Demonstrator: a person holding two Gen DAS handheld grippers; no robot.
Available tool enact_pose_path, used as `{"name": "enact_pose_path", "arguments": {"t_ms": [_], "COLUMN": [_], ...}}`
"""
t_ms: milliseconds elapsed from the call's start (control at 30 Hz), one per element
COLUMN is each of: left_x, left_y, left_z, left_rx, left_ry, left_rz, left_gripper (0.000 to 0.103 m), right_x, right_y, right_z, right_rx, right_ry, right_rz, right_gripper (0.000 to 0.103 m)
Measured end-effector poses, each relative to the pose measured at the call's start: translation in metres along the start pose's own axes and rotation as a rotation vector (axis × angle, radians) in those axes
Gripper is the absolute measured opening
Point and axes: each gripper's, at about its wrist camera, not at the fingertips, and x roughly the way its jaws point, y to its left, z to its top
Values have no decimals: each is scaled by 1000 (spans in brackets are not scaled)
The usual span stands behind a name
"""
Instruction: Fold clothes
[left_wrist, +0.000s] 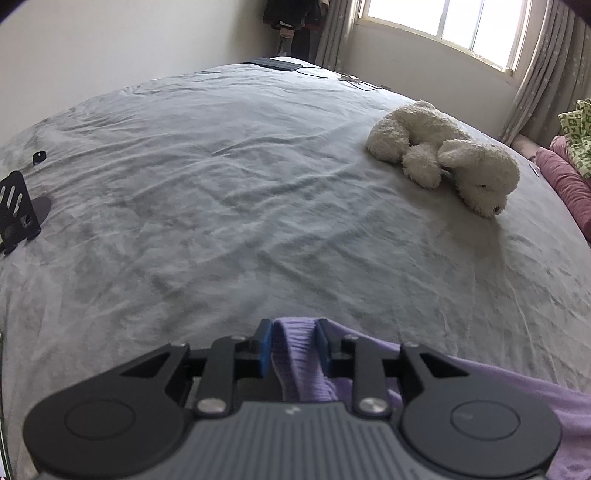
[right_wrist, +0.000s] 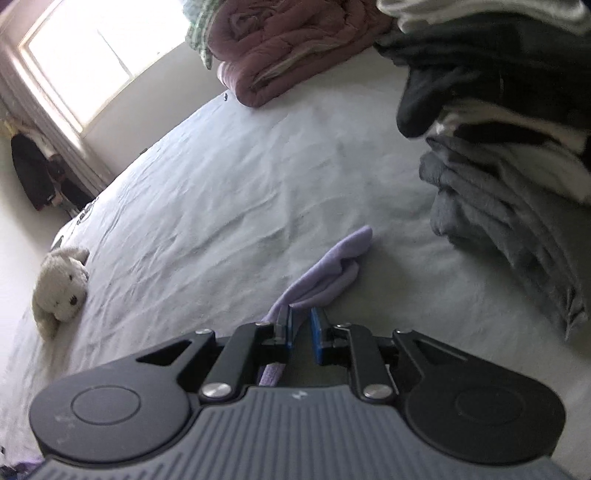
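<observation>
A lilac knit garment (left_wrist: 517, 391) lies on the grey bed sheet (left_wrist: 221, 184) at the near edge. One ribbed fold of it stands between the blue pads of my left gripper (left_wrist: 293, 325); the jaws are parted and the fold sits loosely. In the right wrist view a bunched end of the lilac garment (right_wrist: 332, 266) lies on the sheet just ahead of my right gripper (right_wrist: 301, 314). That gripper is open a little. Bare sheet shows between its pads, and the cloth runs under its left finger.
A white plush dog (left_wrist: 443, 155) (right_wrist: 59, 288) lies on the bed. A stack of folded grey, black and white clothes (right_wrist: 498, 192) stands at the right. A rolled pink quilt (right_wrist: 295, 48) lies beyond it. A black metal bracket (left_wrist: 16, 206) sits at the left edge.
</observation>
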Motion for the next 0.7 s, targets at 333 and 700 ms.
{"name": "enact_pose_path", "arguments": {"t_ms": [333, 700], "left_x": [1, 1], "left_y": [-3, -5], "left_z": [-2, -1], "left_rx": [7, 0], "left_ry": [2, 3], "left_rz": [3, 4], "left_gripper": [27, 27], "right_x": [-4, 1], "right_y": [-4, -10], "right_z": [1, -1], "right_rx": [69, 99], "right_ry": [-17, 46], "right_rz": [62, 27], "right_gripper": [17, 17]}}
